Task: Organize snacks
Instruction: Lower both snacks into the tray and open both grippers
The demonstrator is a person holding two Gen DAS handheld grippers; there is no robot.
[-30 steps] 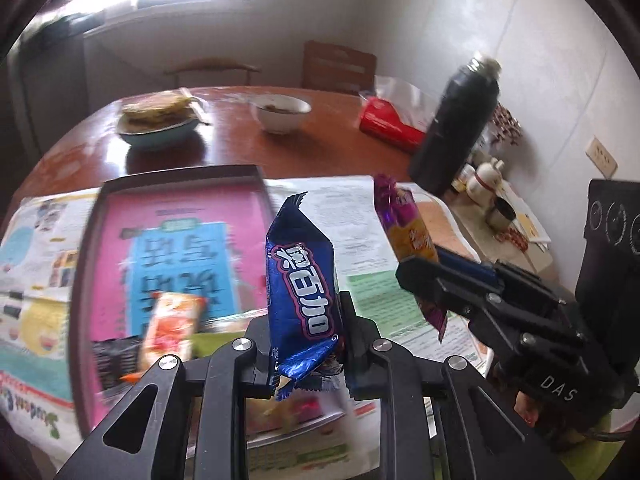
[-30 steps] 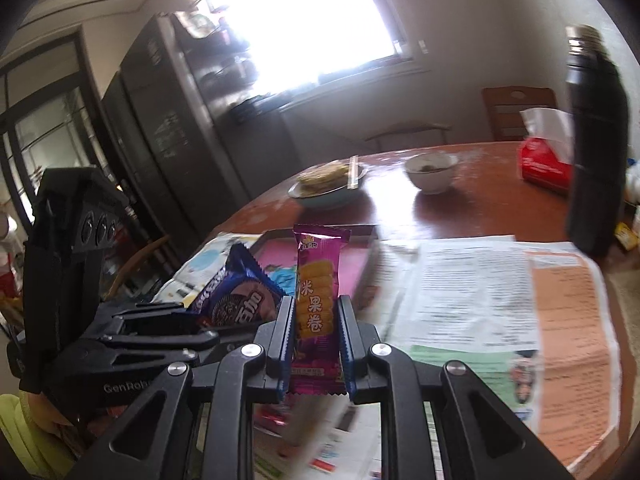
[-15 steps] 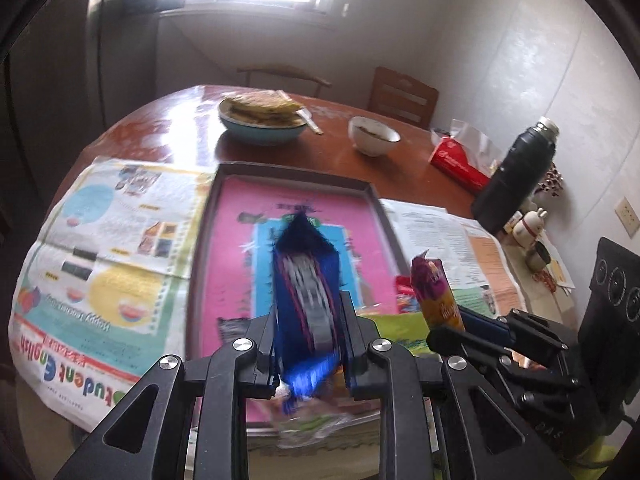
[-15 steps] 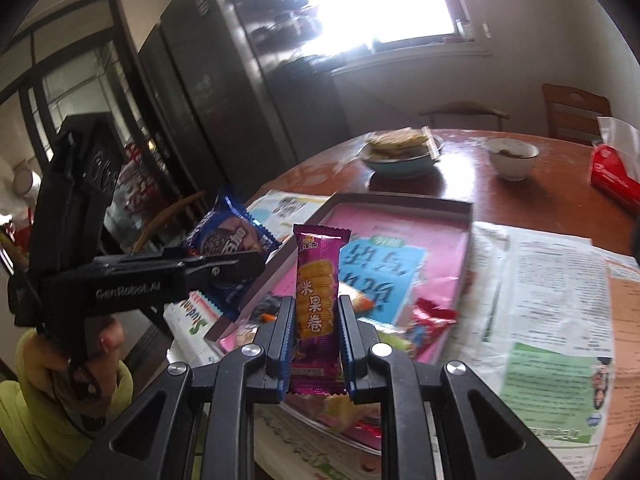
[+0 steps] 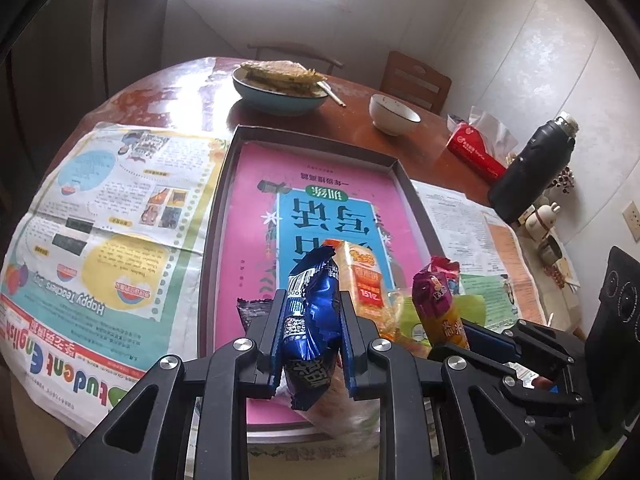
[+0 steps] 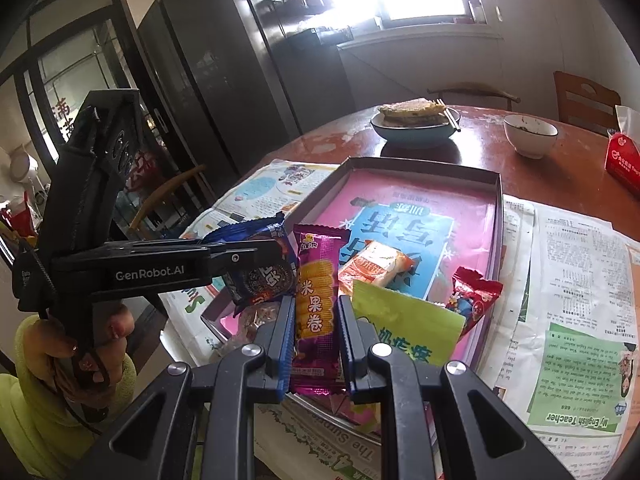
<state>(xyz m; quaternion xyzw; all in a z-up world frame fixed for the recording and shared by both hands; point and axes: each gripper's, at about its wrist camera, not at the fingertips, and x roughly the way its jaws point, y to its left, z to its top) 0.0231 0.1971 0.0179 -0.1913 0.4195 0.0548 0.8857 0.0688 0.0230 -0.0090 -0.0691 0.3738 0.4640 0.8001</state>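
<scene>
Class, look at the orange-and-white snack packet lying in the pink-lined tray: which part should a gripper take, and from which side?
Grip the orange-and-white packet across its narrow width near the middle, coming down from above. It lies flat on the tray lining, its top bare. The green packet crowds its near end, so its long sides look the easiest to reach.

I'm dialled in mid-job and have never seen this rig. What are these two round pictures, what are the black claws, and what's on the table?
No robot arm here: a person carries a two-finger gripper in each hand, each with a fisheye camera looking along its fingers. One picture is from the left gripper, shut on a blue cookie packet. The other is from the right gripper, shut on a purple rice-roll packet. Each view also shows the other gripper from the side. Below them, on newspapers over a round wooden table, sits a shallow box with a pink lining, holding loose snacks at its near end. Beyond it: a dish of flatbread, a small bowl, a tissue pack and a dark flask.
</scene>
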